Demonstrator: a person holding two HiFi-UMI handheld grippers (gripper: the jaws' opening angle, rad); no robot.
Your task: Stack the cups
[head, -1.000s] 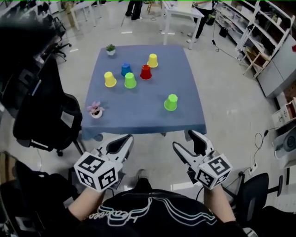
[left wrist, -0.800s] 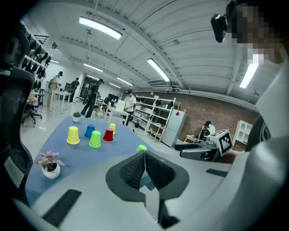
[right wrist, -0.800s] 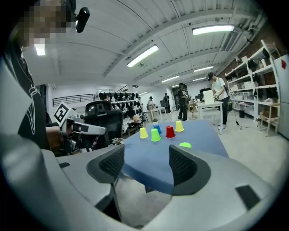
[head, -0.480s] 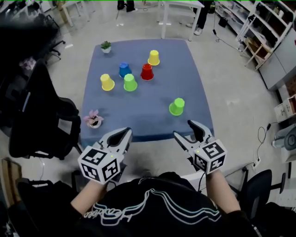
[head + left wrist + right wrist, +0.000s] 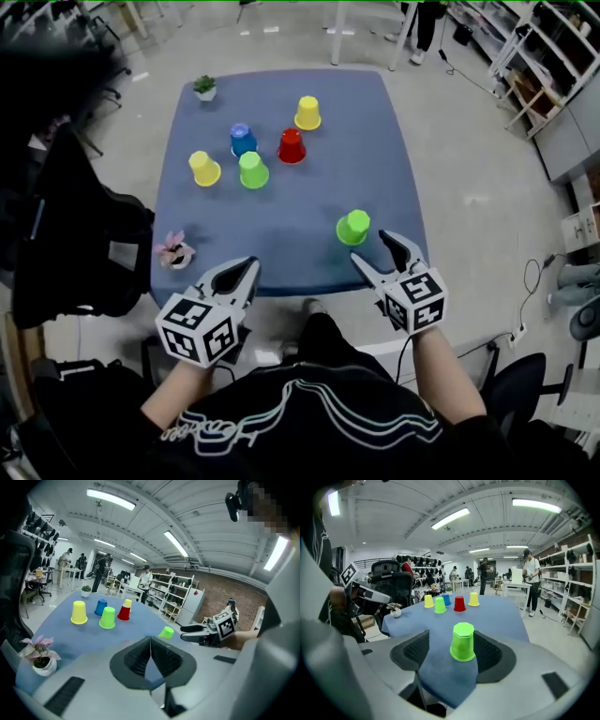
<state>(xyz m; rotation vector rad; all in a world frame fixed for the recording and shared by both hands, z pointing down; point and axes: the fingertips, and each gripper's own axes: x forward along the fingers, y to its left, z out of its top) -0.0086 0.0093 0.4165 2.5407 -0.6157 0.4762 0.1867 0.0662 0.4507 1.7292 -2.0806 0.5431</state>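
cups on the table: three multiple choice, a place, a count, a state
1. The lone green cup stands: A by the near edge of the table, before the right gripper; B on a chair; C on the floor
2. Cups on the table: A four; B six; C eight
3. Jaws of the left gripper: A wide apart; B together, empty; C on a yellow cup
1 A, head view. 2 B: that one, another green cup, two yellow cups, blue cup, red cup. 3 B: its view shows them touching.

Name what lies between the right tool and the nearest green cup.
Only bare blue cloth lies between the open right tool and the green cup; the right gripper view shows it.
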